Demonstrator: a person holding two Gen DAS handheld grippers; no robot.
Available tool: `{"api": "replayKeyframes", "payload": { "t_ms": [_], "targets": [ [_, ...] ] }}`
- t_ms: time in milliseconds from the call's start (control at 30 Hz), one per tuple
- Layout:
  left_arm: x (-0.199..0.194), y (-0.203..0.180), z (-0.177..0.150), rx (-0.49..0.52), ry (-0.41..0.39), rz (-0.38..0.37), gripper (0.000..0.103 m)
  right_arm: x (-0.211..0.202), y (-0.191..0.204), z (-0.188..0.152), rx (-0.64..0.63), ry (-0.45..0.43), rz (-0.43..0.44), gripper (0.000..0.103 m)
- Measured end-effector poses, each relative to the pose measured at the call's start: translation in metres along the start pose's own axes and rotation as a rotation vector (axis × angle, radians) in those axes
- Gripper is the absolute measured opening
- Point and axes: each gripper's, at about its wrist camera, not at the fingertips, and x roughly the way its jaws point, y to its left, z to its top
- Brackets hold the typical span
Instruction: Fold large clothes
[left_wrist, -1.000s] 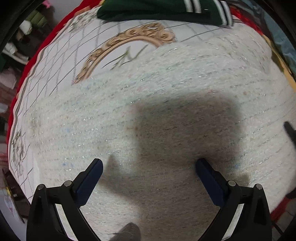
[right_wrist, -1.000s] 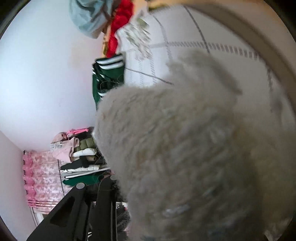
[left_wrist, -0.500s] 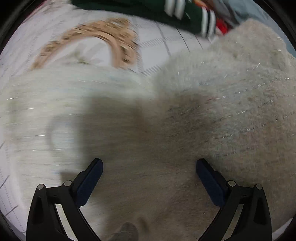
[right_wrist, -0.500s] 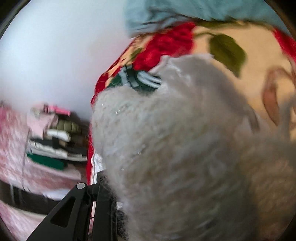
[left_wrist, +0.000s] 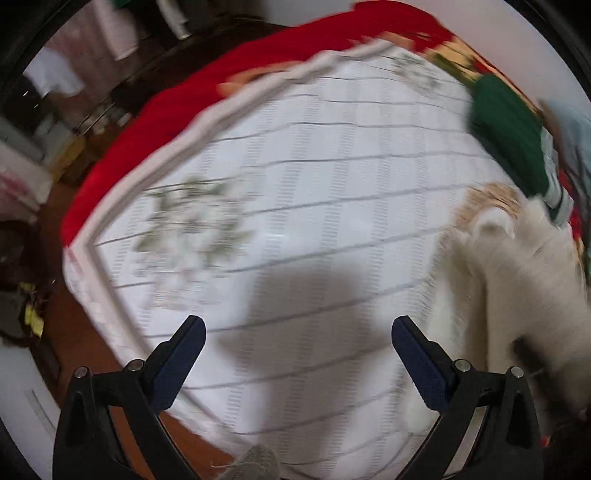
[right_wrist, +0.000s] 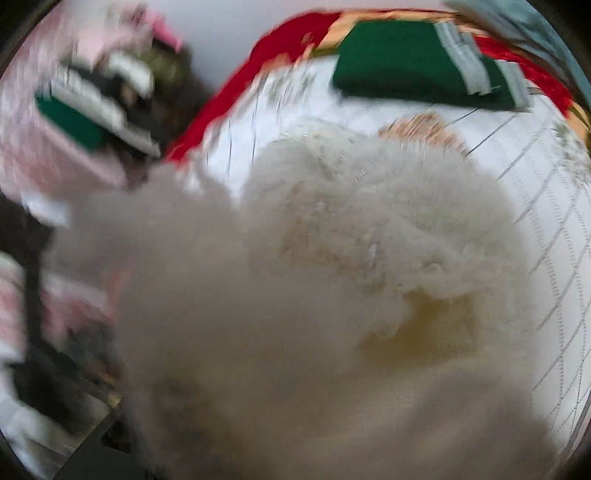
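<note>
Left tongs (left_wrist: 298, 352) stand open and empty above the white checked bed cover (left_wrist: 303, 192). The fluffy cream garment (right_wrist: 332, 295) hangs bunched before the right tongs, hiding them; their grip cannot be told. A folded green garment (right_wrist: 399, 62) lies beyond.

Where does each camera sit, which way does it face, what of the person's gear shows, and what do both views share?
Left wrist: rides the left hand-held gripper, facing steeply down at the white checked bedspread; both blue-padded fingers stand apart with nothing between them.
Right wrist: rides the right hand-held gripper, facing down into the fluffy cream sweater, which fills the view and hides the fingers.
Shared: sweater, bedspread, folded green garment, red blanket.
</note>
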Motion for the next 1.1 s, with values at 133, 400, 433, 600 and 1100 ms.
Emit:
{"api": "replayKeyframes", "payload": {
  "t_ms": [133,400,433,600,1100],
  "targets": [
    [-0.010,0.027,0.008,-0.034,-0.006,0.002,0.103,0.038,0.027,-0.025,-0.101,0.115,-0.051,0.047],
    [-0.039,0.010,0.039,0.012,-0.065,-0.112,0.103,-0.007,0.034,-0.028,-0.076,0.291,0.224,0.081],
    [-0.042,-0.001,0.040,0.032,-0.073,-0.136,0.103,-0.019,0.023,-0.025,-0.027,0.291,0.249,0.081],
    [-0.038,-0.051,0.027,0.100,-0.041,-0.194,0.103,-0.074,-0.056,-0.013,0.177,0.215,0.200,0.081],
    [0.079,-0.120,-0.050,0.349,0.050,0.153,0.103,0.056,-0.141,0.004,0.355,0.432,-0.055,0.008]
  ]
}}
